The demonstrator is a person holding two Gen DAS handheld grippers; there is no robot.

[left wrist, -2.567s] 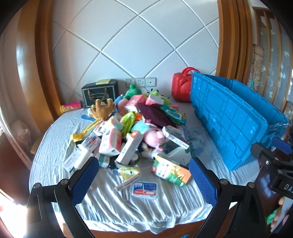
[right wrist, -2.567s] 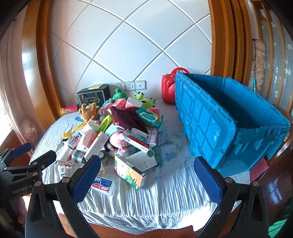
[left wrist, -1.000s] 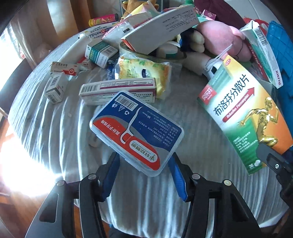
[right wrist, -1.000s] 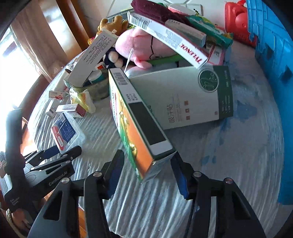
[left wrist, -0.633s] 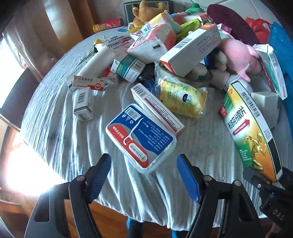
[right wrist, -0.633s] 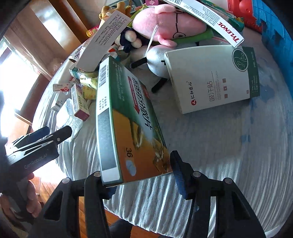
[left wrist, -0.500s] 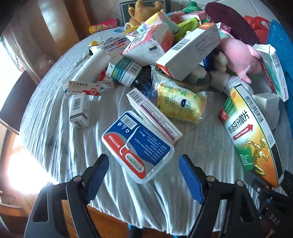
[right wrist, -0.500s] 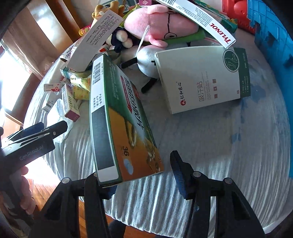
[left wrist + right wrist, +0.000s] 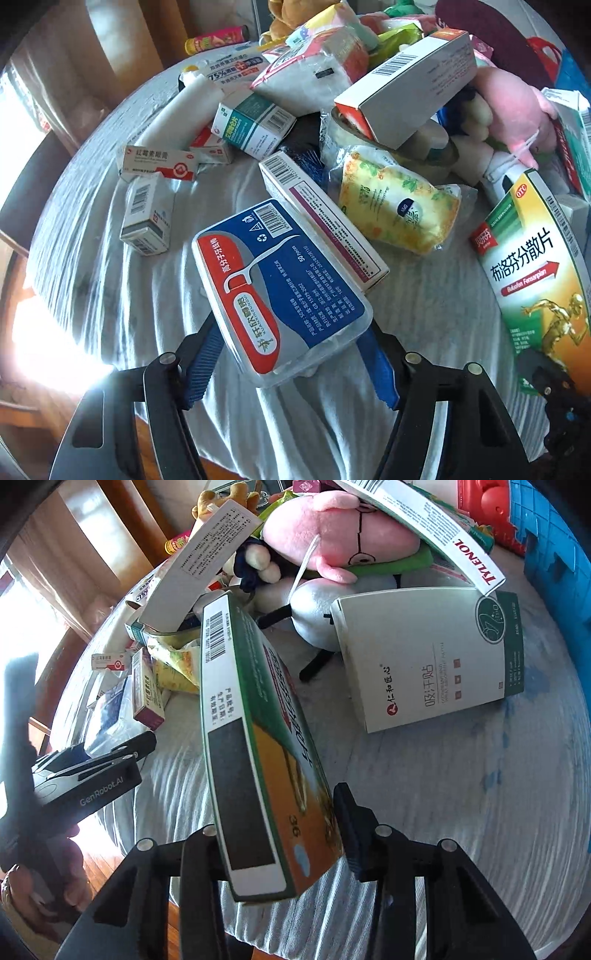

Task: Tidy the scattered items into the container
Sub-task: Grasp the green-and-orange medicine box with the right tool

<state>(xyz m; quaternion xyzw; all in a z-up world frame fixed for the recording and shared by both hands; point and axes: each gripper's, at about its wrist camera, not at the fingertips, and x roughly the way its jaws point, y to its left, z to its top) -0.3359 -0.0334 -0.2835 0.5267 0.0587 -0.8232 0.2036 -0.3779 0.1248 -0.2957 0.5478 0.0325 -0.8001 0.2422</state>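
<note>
**Both grippers loaded, bin is the next stop**

Nearest the left wrist camera, the left gripper (image 9: 291,354) is clamped on the floss case (image 9: 280,284), a clear plastic box with a red and blue label and a barcode; its blue pads press the case's 2 long sides near its near end. The case looks lifted off the cloth (image 9: 92,258), tilted.

The right gripper (image 9: 280,845) pinches the ibuprofen box (image 9: 258,738) at its near end, the box standing on edge and leaning left. It is a green, orange and white carton with a barcode and "36" printed on it.

Judged from this, the pick step is done for 2 items and the carry is in hand. The next move calls for lifting both clear of the pile and swinging right toward the blue bin (image 9: 554,554), which stands at the table's far right edge.

Beyond the grippers lie a long maroon-striped box (image 9: 321,218), a yellow tissue pack (image 9: 395,210), a white flat box (image 9: 428,657), then a pink plush (image 9: 332,528) under a Tylenol box (image 9: 443,535).
</note>
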